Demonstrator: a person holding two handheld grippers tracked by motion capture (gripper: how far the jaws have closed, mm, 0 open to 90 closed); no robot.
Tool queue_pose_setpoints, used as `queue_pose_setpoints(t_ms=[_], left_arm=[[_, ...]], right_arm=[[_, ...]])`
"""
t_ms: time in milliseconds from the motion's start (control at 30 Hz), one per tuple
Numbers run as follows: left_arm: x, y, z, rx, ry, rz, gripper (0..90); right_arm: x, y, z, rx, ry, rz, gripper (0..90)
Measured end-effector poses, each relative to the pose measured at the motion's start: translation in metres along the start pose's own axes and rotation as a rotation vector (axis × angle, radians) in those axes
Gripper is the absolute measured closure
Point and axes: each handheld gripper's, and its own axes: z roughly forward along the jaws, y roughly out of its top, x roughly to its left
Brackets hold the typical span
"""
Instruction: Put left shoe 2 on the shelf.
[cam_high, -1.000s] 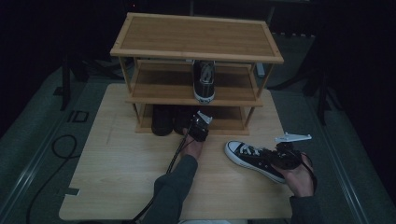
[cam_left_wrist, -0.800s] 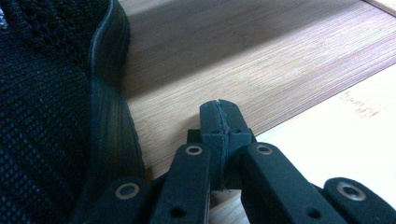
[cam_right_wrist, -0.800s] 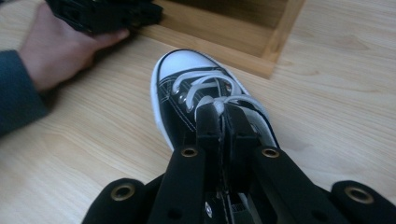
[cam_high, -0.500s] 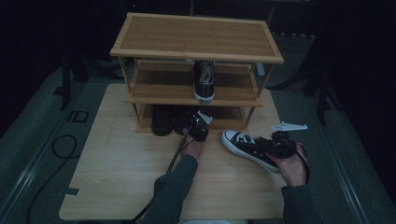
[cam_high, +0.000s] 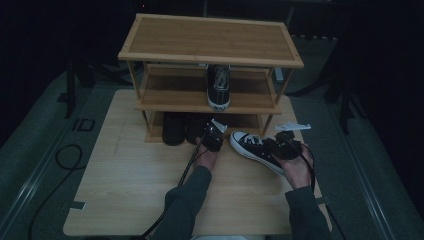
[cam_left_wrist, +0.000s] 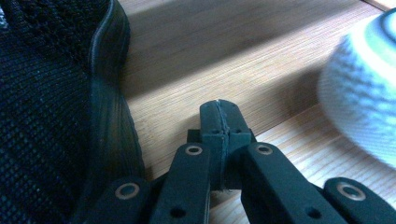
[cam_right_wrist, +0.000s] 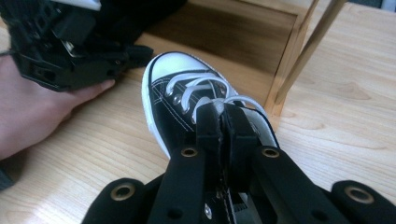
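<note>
Sneaker (cam_high: 252, 147) on table (cam_high: 125, 190), before rack (cam_high: 210, 55).

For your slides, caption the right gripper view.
Right gripper shut on a black sneaker beside the wooden shoe rack.

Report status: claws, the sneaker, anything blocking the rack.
Right claw shut on sneaker tongue. Left claw shut, empty, beside black shoe. Sneaker's toe at rack front; bottom shelf's right side open.
</note>
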Motion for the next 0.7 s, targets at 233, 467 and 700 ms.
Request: queue_pose_setpoints(t_ms=[233, 467, 700], left_arm=[[0.0, 0.0, 0.0, 0.0, 0.0, 0.0, 90.0], [0.0, 0.0, 0.0, -0.001, 0.001, 0.0, 90.0], [0.0, 0.0, 0.0, -0.001, -0.001, -0.002, 90.0]], right_arm=[[0.009, -0.011, 0.009, 0.029, 0.01, -0.015, 86.7], [0.013, -0.022, 0.013, 0.08, 0.065, -0.051, 85.6], [0.008, -0.027, 0.007, 0.062, 0.083, -0.093, 75.0]])
